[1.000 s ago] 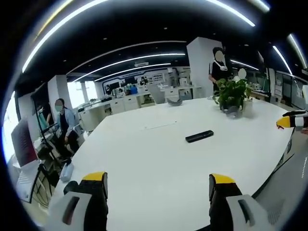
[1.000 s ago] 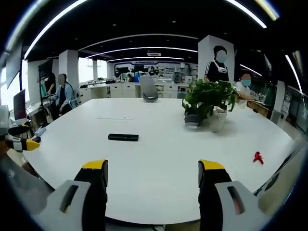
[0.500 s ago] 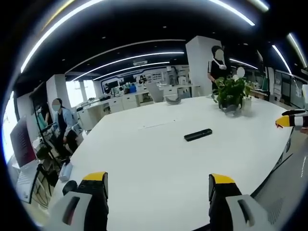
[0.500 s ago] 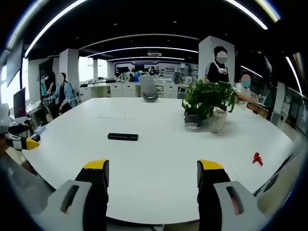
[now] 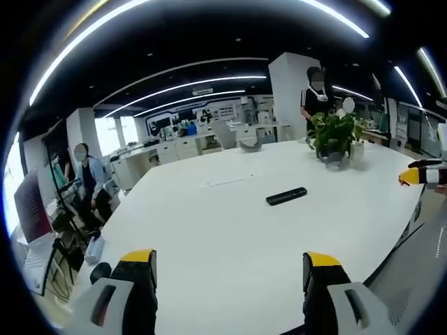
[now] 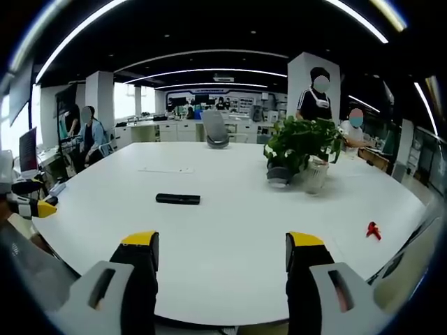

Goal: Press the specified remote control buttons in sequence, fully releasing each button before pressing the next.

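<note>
**Both grippers held back from a remote lying on a white worktop**

The large white worktop point(image 6: 230, 230) spreads across the right gripper view and across the left gripper view point(image 5: 209, 230); it carries few things. Behind its far edge is an open office with ceiling light strips, where a standing person point(image 6: 316, 98) in dark clothes is beside a white pillar and a seated person point(image 6: 89, 136) is off past the left edge.

The potted plant point(image 6: 299, 146), leafy and green, stands toward the far right part of the worktop, with a white pot point(image 6: 314, 174) touching or just beside it (which of the two, I cannot tell). It is in the left gripper view too point(image 5: 336, 134).

The left gripper point(image 5: 230, 269) has its jaws spread wide, yellow-tipped, with nothing between them, above the near edge of the worktop. The right gripper point(image 6: 220, 251) is likewise wide apart and empty over the near edge.

The remote control point(image 6: 177, 199), a slim black bar, lies flat in the left-middle of the worktop, well apart from both sets of jaws and from the plant; the left gripper view has it at point(image 5: 286, 196).

A small red object point(image 6: 374, 229) lies near the right edge.
</note>
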`<state>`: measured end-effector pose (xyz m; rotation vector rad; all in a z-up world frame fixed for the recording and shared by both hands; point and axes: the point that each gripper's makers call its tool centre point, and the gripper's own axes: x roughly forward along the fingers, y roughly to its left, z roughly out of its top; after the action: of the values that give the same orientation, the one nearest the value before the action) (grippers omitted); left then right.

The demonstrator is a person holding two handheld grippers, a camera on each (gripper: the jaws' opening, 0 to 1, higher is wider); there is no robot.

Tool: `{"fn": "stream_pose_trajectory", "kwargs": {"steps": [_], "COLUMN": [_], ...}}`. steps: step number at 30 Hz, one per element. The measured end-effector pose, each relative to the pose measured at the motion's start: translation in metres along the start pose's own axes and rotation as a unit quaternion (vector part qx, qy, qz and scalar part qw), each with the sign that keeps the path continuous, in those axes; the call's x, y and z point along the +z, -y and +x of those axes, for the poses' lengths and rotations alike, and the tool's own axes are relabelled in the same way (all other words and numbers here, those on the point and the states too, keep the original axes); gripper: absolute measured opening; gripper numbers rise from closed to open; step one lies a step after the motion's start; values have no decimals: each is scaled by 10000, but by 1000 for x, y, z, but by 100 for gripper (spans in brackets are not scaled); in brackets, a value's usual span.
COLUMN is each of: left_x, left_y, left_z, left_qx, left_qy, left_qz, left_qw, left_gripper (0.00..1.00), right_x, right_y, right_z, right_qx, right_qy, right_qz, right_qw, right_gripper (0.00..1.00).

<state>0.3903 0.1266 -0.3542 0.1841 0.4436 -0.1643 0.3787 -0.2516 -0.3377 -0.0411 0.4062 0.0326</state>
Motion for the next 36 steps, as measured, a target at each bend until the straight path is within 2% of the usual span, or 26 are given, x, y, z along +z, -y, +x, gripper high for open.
{"fn": "stream_pose_trajectory", "kwargs": {"steps": [9, 13, 18, 20, 24, 28, 31, 36], "left_x": [1, 4, 11, 18, 33, 41, 51, 69], "left_y": [3, 12, 16, 19, 20, 25, 27, 36], "left_z": [1, 1, 5, 8, 15, 24, 32, 48], "left_qx": [-138, -461, -718, -932, -1083, -1299, -1396, -1690], "left_qy": [-42, -114, -252, -313, -151, -266, -206, -197], "left_qz": [-57, -160, 141, 188, 242, 429, 537, 926], "left_qw": [9999, 9987, 9970, 9950, 9937, 9902, 9885, 9811], "left_gripper": [89, 83, 80, 79, 80, 79, 80, 79], "right_x": [-1, -1, -2, -3, -4, -5, -8, -11], "right_y": [1, 3, 3, 3, 2, 1, 1, -1], "right_z": [0, 0, 0, 0, 1, 0, 1, 1], "right_qx": [-34, -81, -85, -78, -37, -1, 8, 58], "right_qy": [-47, -37, -72, -96, -127, -144, -228, -334], "right_qz": [-49, -29, -43, -43, -3, 10, -3, 4], "right_qw": [10000, 10000, 9999, 9999, 9999, 9999, 9997, 9994], "right_gripper": [75, 75, 73, 73, 68, 64, 59, 46]}}
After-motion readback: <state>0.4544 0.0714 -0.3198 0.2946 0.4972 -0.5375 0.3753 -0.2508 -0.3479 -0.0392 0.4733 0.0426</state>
